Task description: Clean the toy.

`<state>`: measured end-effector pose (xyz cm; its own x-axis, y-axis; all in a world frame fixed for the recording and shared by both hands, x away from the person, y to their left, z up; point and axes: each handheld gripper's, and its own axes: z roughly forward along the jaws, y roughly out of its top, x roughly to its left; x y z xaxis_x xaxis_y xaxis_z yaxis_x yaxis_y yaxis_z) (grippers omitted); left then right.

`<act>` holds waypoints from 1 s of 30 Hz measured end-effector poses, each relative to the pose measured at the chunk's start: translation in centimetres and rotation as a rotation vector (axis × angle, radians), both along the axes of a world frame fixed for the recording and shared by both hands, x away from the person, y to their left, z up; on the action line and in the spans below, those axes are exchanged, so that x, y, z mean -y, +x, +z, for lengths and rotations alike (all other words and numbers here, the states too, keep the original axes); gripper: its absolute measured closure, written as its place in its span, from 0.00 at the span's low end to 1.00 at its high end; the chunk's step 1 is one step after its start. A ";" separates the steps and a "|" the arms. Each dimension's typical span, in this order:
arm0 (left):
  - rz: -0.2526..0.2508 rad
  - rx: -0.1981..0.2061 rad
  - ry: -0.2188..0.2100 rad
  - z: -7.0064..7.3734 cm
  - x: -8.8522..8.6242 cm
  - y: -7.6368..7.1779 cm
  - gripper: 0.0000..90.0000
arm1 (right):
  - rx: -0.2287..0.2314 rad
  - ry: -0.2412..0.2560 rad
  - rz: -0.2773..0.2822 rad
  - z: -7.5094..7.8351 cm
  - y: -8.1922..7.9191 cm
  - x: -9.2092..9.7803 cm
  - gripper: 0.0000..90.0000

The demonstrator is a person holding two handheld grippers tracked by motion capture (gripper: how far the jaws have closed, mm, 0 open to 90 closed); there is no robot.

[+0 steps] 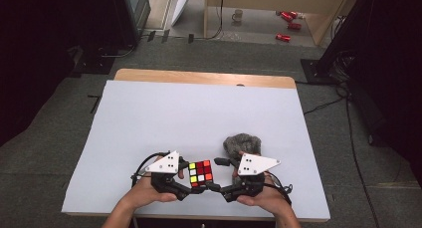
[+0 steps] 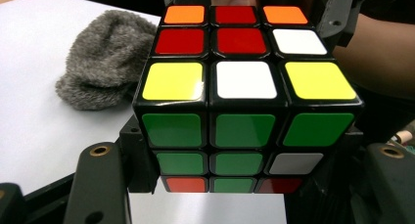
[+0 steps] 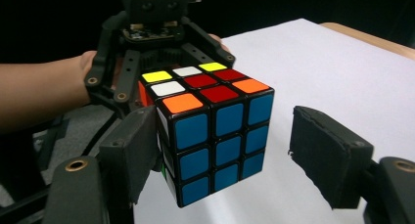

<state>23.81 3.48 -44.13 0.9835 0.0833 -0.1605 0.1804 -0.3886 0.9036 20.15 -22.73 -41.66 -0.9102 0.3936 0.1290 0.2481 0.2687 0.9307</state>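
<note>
A scrambled puzzle cube (image 1: 200,172) hangs just above the near edge of the white table sheet (image 1: 199,113). My left gripper (image 1: 194,176) is shut on the cube (image 2: 244,82), a jaw pressed against each side; its top shows red, yellow, white and orange, its near face mostly green. My right gripper (image 1: 217,174) comes at the cube from the right. In the right gripper view the cube (image 3: 215,131) shows its blue face between the jaws of the right gripper (image 3: 235,158). The left pad (image 3: 139,155) lies against the cube, and the right pad (image 3: 328,155) stands clear of it.
A grey fuzzy cloth lump (image 1: 241,144) lies on the sheet just behind the right gripper; it shows as the grey lump (image 2: 103,62) at the upper left of the left gripper view. Red cans (image 1: 287,24) and a mug (image 1: 238,15) sit on the floor beyond the table's wooden back edge (image 1: 204,77).
</note>
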 end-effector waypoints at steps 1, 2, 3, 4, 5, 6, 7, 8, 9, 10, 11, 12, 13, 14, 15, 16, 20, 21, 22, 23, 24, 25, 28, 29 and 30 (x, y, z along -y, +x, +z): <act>-0.005 0.004 0.000 0.0 0.0 0.0 0.38 | 0.000 -0.001 0.009 0.0 0.0 -0.1 0.30; -0.012 0.008 0.002 0.0 0.0 -0.1 0.38 | 0.000 -0.001 0.009 0.0 0.0 -0.1 0.30; -0.020 0.009 0.001 -0.1 0.0 -0.1 0.38 | 0.000 -0.001 0.019 -0.1 -0.1 -0.1 0.30; -0.020 0.009 0.001 -0.1 0.0 -0.1 0.38 | 0.000 -0.001 0.019 -0.1 -0.1 -0.1 0.30; -0.024 0.009 0.000 -0.1 0.0 -0.1 0.38 | 0.004 -0.003 0.023 -0.1 -0.1 -0.1 0.30; -0.024 0.009 0.000 -0.1 0.0 -0.1 0.38 | 0.004 -0.003 0.023 -0.1 -0.1 -0.1 0.30; -0.035 0.005 -0.002 -0.1 0.0 -0.1 0.38 | 0.004 -0.002 0.028 -0.2 -0.1 -0.2 0.30; -0.035 0.005 -0.002 -0.1 0.0 -0.1 0.38 | 0.004 -0.002 0.028 -0.2 -0.1 -0.2 0.30; -0.047 0.001 -0.005 -0.1 0.0 -0.1 0.38 | 0.002 0.003 0.040 -0.2 -0.1 -0.1 0.30; -0.047 0.001 -0.005 -0.1 0.0 -0.1 0.38 | 0.002 0.003 0.040 -0.2 -0.1 -0.1 0.30; -0.059 -0.004 -0.006 -0.1 0.0 -0.2 0.38 | 0.001 0.008 0.054 -0.2 -0.2 -0.2 0.30; -0.059 -0.004 -0.006 -0.1 0.0 -0.2 0.38 | 0.001 0.008 0.054 -0.2 -0.2 -0.2 0.30; -0.065 -0.006 -0.006 -0.1 0.0 -0.2 0.38 | 0.000 0.009 0.059 -0.3 -0.2 -0.2 0.30; -0.070 -0.007 -0.005 -0.2 0.0 -0.2 0.38 | 0.000 0.011 0.065 -0.3 -0.2 -0.1 0.31; -0.083 -0.014 -0.006 -0.2 0.0 -0.2 0.38 | -0.002 0.020 0.083 -0.3 -0.2 -0.1 0.34; -0.088 -0.014 -0.006 -0.2 0.0 -0.2 0.38 | -0.004 0.024 0.093 -0.3 -0.3 -0.1 0.35; -0.095 -0.018 -0.006 -0.2 0.0 -0.2 0.38 | -0.011 0.028 0.101 -0.4 -0.3 -0.1 0.35; -0.099 -0.020 -0.007 -0.2 0.0 -0.2 0.38 | -0.018 0.037 0.110 -0.5 -0.2 -0.1 0.34; -0.104 -0.020 -0.009 -0.2 0.0 -0.2 0.38 | -0.018 0.037 0.110 -0.5 -0.2 -0.1 0.34; -0.108 -0.021 -0.010 -0.2 0.0 -0.3 0.38 | -0.025 0.043 0.117 -0.5 -0.2 -0.1 0.34; -0.112 -0.021 -0.009 -0.2 0.0 -0.3 0.38 | -0.031 0.049 0.124 -0.6 -0.2 -0.1 0.33; -0.116 -0.022 -0.010 -0.2 0.1 -0.3 0.38 | -0.033 0.050 0.125 -0.6 -0.2 -0.1 0.33; -0.123 -0.022 -0.009 -0.2 0.1 -0.3 0.38 | -0.034 0.052 0.131 -0.7 -0.2 -0.1 0.32; -0.125 -0.024 -0.009 -0.2 0.1 -0.4 0.38 | -0.036 0.059 0.139 -0.7 -0.2 0.0 0.32; -0.126 -0.020 -0.004 -0.2 0.2 -0.4 0.38 | -0.036 0.059 0.139 -0.7 -0.2 0.0 0.32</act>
<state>23.39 3.27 -44.37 0.9827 -0.0416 -0.1802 0.1482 -0.4057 0.9019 20.00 -22.69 -42.40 -0.9498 0.2546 0.1820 0.2461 0.2483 0.9369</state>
